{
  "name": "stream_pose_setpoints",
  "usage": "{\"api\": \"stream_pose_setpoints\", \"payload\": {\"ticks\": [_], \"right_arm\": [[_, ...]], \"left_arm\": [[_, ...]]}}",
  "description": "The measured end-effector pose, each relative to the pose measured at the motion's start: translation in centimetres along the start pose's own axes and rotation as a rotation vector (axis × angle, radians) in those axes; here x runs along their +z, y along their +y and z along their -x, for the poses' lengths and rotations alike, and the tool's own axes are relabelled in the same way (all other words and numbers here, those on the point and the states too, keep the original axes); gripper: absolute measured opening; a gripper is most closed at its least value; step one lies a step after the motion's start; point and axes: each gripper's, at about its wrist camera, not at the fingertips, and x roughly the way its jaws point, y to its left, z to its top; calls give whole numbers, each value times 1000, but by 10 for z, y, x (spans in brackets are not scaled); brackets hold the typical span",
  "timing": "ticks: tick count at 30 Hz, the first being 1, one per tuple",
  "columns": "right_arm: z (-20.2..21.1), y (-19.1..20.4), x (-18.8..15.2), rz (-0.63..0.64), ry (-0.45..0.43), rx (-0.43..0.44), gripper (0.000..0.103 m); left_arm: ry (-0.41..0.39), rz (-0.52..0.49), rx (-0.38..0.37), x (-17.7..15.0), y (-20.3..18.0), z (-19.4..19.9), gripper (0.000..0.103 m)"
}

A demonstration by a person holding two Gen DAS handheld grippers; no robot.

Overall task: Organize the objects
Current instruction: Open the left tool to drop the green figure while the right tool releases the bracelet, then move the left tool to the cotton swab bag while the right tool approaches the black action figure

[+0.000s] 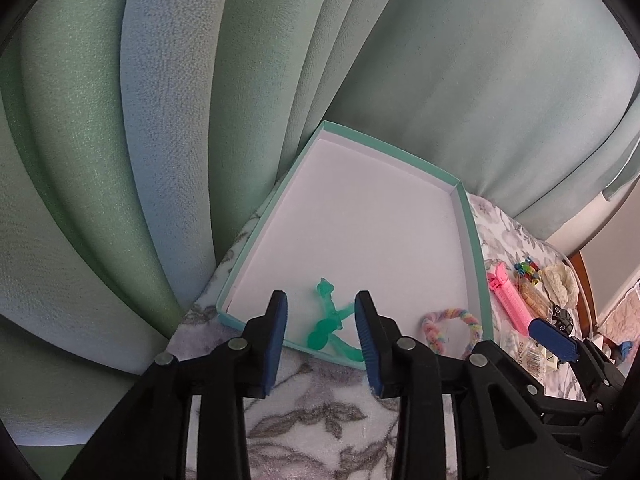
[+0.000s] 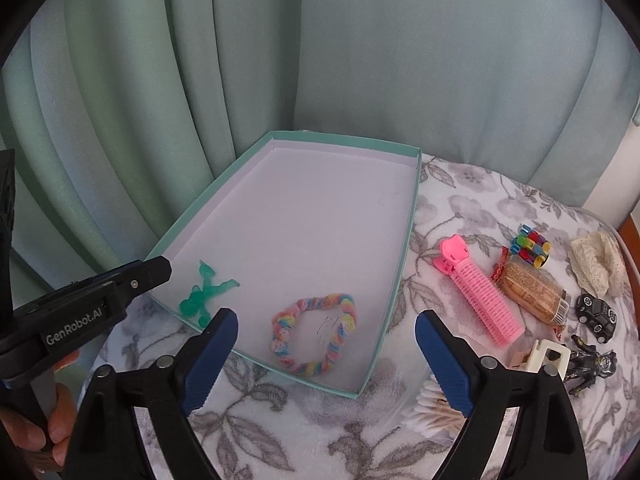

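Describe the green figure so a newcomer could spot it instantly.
Find the shallow teal box on the floral blanket. In its near-left corner lies the green figure, a translucent little toy with splayed limbs. Its only neighbour inside is a pastel rainbow ring.

Figure [image 2: 205, 294] and braided ring [image 2: 314, 334] in box [image 2: 404, 256], hair roller [image 2: 478, 292] right of box, curtain [image 2: 200, 60] behind

Box [image 2: 404, 240] is teal outside, plain white inside. Inside it: a see-through green figure [image 2: 204, 296] and a pastel rainbow scrunchie [image 2: 314, 336]. Blanket [image 2: 460, 208] is white with grey flowers, curtain [image 2: 200, 60] mint green, hair roller [image 2: 476, 290] hot pink, toy car [image 2: 596, 312] black.
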Motion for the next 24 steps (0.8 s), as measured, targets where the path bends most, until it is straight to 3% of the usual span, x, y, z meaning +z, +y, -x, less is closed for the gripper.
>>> {"api": "stream_pose_setpoints", "payload": {"ticks": [1, 3, 11, 18, 24], "right_arm": [[2, 0, -1, 2, -6, 1, 97], [5, 0, -2, 5, -16, 0, 103], [13, -10, -11, -1, -51, -5, 103], [24, -21, -22, 2, -98, 5, 103], [35, -47, -33, -84, -91, 0, 103]], "left_arm": [[-7, 0, 3, 0, 0, 2, 50], [-20, 6, 7, -1, 2, 5, 69], [-43, 25, 17, -8, 8, 9, 93], [-63, 16, 23, -14, 6, 11, 94], [-102, -40, -13, -15, -12, 20, 94]]}}
